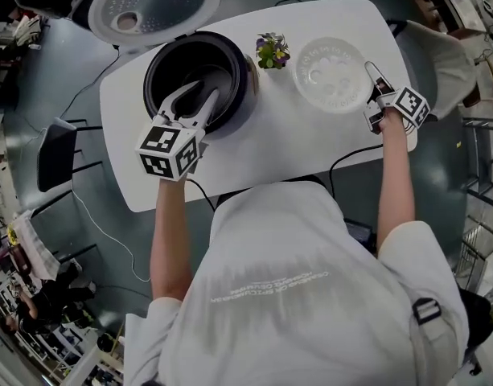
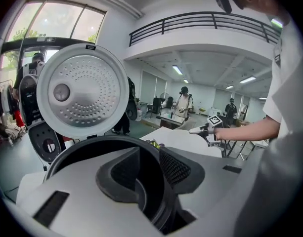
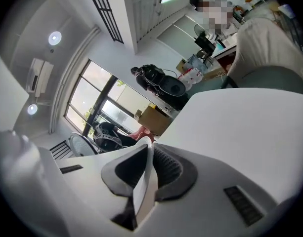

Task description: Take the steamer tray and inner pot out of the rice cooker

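bright even light, fisheye-warped edges

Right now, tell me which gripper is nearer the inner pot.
Left. The left gripper straddles the rim of the inner pot; the right gripper is across the table, clamped on the edge of the steamer tray.

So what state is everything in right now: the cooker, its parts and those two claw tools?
lid: swung up, fully open.
inner pot: still seated in the rice cooker.
steamer tray: out of the cooker, at the right end of the table.
left gripper: jaws apart, straddling the pot's rim.
right gripper: shut on the tray's thin rim.
flower pot: upright.
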The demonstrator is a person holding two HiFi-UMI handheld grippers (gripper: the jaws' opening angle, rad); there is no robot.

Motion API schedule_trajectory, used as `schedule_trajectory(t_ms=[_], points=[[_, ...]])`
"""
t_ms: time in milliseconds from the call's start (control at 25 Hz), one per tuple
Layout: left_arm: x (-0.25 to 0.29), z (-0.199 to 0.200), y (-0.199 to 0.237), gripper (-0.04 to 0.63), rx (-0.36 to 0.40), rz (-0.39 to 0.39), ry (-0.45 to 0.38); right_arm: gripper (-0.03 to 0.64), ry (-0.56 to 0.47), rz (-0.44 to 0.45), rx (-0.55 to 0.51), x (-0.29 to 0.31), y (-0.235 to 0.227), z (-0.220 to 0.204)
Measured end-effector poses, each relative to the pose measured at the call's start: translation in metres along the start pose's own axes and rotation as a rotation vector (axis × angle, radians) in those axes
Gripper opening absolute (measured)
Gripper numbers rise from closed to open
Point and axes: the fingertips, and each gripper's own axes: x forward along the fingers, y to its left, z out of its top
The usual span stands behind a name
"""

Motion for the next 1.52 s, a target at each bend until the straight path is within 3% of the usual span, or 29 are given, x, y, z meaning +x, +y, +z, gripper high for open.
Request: schedule_trajectory(t_ms=[240, 520, 800, 960, 1200, 1520], points=[[0.008, -0.004, -0.006, 0.138, -0.028, 0.077, 0.038, 0.057, 0.027, -0.071, 0.026, 0.022, -0.069, -0.010], [0.002, -0.005, -0.003, 0.138, -0.055, 0.116, 0.065, 0.057, 0.044, -0.073, -0.081, 0.035, -0.083, -0.004], [-0.002, -0.012, 0.007, 0.138, -0.059, 0.104, 0.068, 0.066, -0.005, -0.157, -0.048, 0.033, -0.117, 0.010], [-0.010, -0.016, 0.021, 0.138, -0.061, 0.091, 0.049, 0.161, -0.050, -0.240, -0.079, 0.019, -0.119, 0.016], [-0.030, -0.016, 0.047, 0.138, -0.060, 0.062, -0.010, 0.186, -0.139, -0.410, -0.213, -0.031, -0.087, 0.017], [-0.050, -0.013, 0.085, 0.138, -0.044, 0.041, -0.074, 0.182, -0.171, -0.358, -0.396, -0.046, 0.030, -0.007]])
